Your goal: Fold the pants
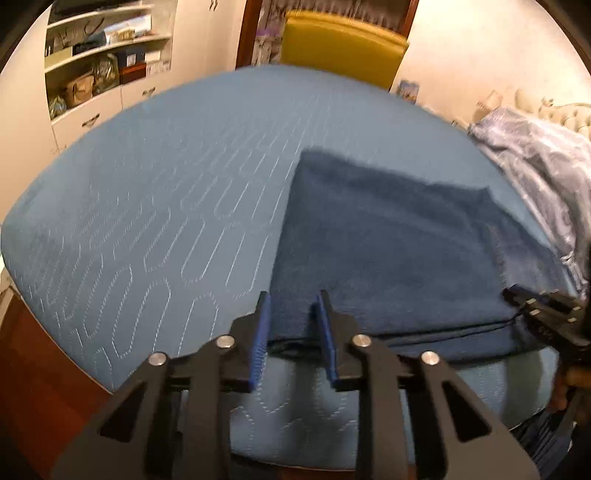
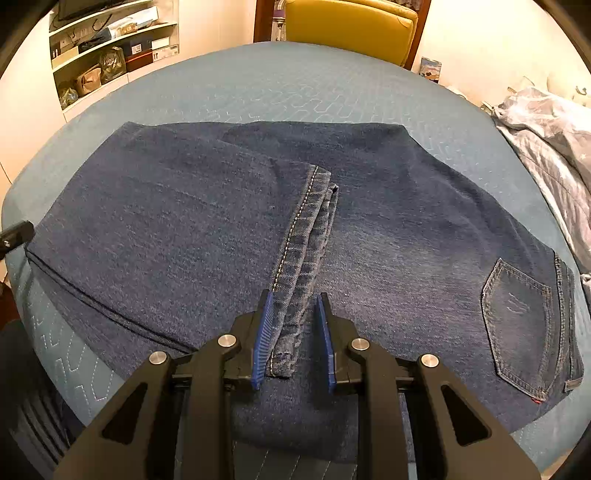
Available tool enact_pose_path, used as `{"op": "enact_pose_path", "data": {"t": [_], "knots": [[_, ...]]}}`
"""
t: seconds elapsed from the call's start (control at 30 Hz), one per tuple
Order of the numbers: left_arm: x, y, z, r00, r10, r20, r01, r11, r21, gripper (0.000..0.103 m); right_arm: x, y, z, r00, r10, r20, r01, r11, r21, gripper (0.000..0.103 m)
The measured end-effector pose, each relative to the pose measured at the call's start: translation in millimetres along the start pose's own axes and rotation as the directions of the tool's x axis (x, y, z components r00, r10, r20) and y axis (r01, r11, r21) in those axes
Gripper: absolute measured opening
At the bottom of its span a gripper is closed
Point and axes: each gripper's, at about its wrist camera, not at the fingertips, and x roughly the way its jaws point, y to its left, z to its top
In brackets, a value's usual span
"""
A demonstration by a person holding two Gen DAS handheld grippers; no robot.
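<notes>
right tool [image 2: 293,338] jaws part-open, hem of pants [image 2: 207,221] between, left pad touching, grip unclear | left tool [image 1: 291,332] astride the fold edge, grip unclear | pants flat on blue quilted bed [image 2: 258,81] | yellow chair [image 2: 351,22] 12 o'clock, shelves [image 2: 110,48] 10, crumpled bedding [image 2: 554,140] 2 | bare quilt at 12.

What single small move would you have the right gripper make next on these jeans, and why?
Probably close the right gripper on the leg hem. The hem lies between its blue pads, but a gap shows on the right side, so it seems not gripped. The jeans are folded once across the blue quilted cover; the left gripper straddles the folded edge.
</notes>
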Motion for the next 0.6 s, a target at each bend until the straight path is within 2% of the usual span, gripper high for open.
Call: {"op": "enact_pose_path", "data": {"t": [0.17, 0.6], "knots": [[2.0, -2.5, -5.0, 1.000, 0.002, 0.014, -0.003, 0.999, 0.046, 0.026, -1.4, 2.5, 1.2, 1.000, -0.018, -0.005, 0.018, 1.000, 0.006, 0.022], [4.5, 0.2, -11.4, 0.999, -0.024, 0.034, 0.024, 1.000, 0.019, 0.026, -14.4, 11.9, 12.3, 0.998, -0.059, -0.023, 0.059, 0.998, 0.032, 0.023]]}}
